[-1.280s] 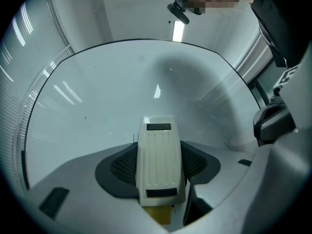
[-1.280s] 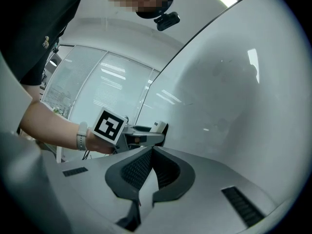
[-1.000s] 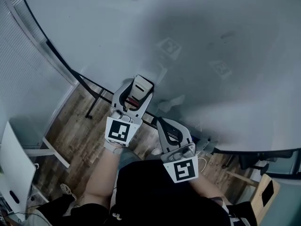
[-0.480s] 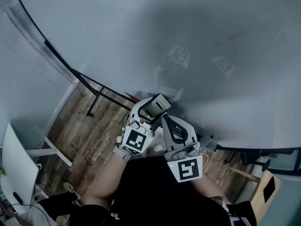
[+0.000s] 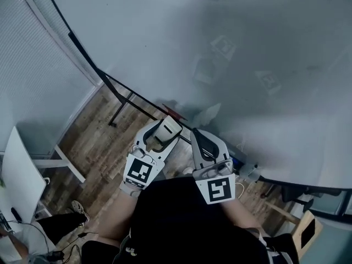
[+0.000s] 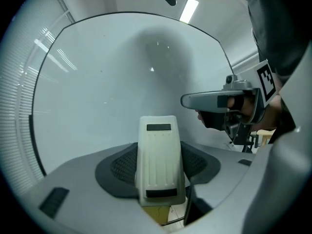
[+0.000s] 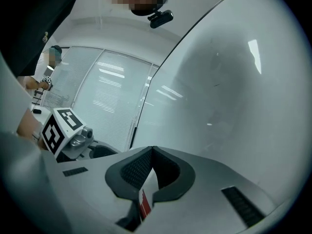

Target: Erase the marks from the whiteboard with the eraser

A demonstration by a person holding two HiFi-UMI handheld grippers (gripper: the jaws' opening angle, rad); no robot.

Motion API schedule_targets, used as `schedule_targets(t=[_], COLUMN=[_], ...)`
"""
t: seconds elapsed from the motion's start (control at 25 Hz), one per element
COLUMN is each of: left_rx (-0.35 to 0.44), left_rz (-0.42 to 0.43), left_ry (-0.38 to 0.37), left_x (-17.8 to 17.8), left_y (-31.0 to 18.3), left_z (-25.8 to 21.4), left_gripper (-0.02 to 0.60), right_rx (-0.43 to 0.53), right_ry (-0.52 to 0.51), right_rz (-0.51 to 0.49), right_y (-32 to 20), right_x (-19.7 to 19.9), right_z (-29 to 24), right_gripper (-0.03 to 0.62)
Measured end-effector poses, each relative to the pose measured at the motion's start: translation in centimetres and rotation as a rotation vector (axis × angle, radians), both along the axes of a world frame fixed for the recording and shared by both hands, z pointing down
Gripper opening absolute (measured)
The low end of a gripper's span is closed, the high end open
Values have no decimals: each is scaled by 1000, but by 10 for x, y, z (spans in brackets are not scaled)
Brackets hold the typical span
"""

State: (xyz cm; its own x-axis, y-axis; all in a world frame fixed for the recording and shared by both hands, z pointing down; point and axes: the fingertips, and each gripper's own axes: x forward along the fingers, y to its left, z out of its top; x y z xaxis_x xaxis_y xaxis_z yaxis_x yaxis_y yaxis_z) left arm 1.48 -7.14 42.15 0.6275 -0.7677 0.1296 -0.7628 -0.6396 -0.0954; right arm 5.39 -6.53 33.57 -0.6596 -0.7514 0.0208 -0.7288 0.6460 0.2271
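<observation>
Cream plastic makes up the one eraser (image 6: 159, 160), a rounded, tapering block with fine ribs along its back and two dark slots, one near each end. It stands upright between the jaws of the left gripper (image 5: 160, 137), whose two dark, mesh-textured pads (image 6: 121, 165) press against its sides, so that gripper is clamped on it. In the head view the eraser sits just below the lower edge of the single whiteboard (image 5: 181, 43); whether it touches the board cannot be told. The whiteboard is a broad, smooth, glossy pale grey sheet with a thin black rim, resting on a black metal stand (image 5: 122, 110). The right gripper (image 7: 151, 153) is just beside the left one, and its two jaws meet at the tips with nothing between them. Behind the tips their curved, mesh-lined pads (image 7: 134, 169) leave a rounded gap, through which a red and white sliver (image 7: 144, 204) shows that is too small to identify. Both grippers have smooth grey moulded shells, and each carries one marker cube printed in black and white squares, two in all: the left cube (image 5: 139, 171) and the right cube (image 5: 219, 190). Below them lies a floor (image 5: 93, 142) of brown wood-grain planks, with pale slatted blinds (image 5: 33, 76) to the left.
</observation>
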Motion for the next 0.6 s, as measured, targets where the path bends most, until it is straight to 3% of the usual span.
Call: schedule_targets(t=[0.28, 0.6], left_rx=[-35, -85], left_rz=[-205, -396], left_ry=[27, 57], left_x=[-93, -177], left_y=[13, 41], left_z=[0, 18], left_gripper=[262, 262], right_rx=[-18, -91], right_ry=[30, 181], right_rz=[-165, -332], right_y=[-13, -14], right_x=[-70, -130], right_z=[16, 52], right_gripper=[28, 28])
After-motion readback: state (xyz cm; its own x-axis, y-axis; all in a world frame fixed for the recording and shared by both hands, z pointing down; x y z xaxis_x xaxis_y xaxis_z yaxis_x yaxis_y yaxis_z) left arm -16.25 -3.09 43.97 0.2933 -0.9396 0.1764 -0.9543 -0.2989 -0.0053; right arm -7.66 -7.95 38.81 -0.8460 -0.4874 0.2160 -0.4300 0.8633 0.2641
